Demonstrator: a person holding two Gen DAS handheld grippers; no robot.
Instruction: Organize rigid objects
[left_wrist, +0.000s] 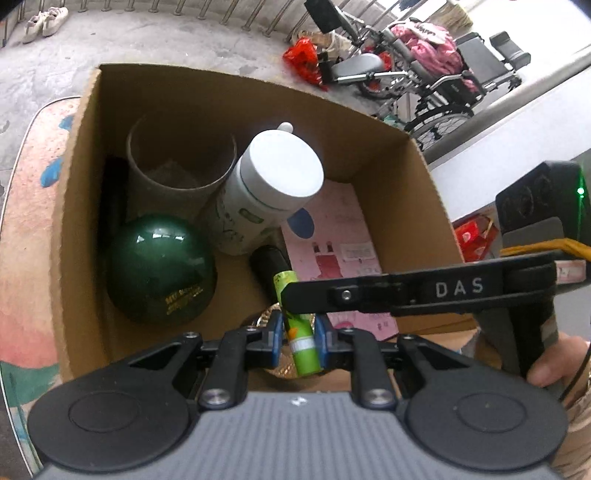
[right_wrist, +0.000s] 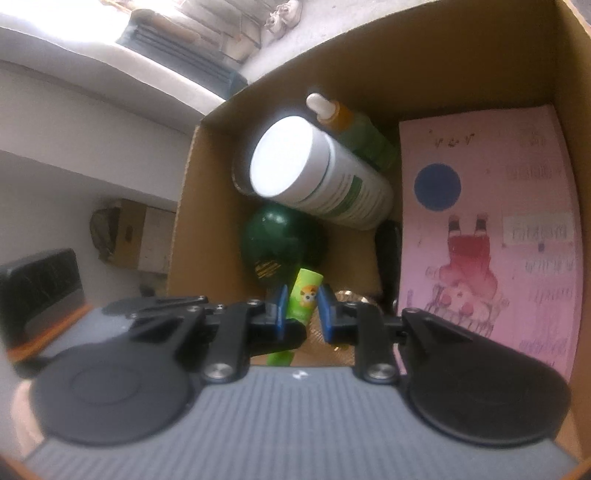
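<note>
Only one text can be read clearly: the white letters "DAS" stand on the black finger of the right gripper in the left wrist view. The dark green glossy ball carries gold lettering, and the pink printed paper sheet carries lines of text, but both are too blurred to read.

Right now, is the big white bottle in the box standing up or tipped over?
Tipped. The white bottle lies slanted in the cardboard box, cap end raised and resting near the green ball.
</note>
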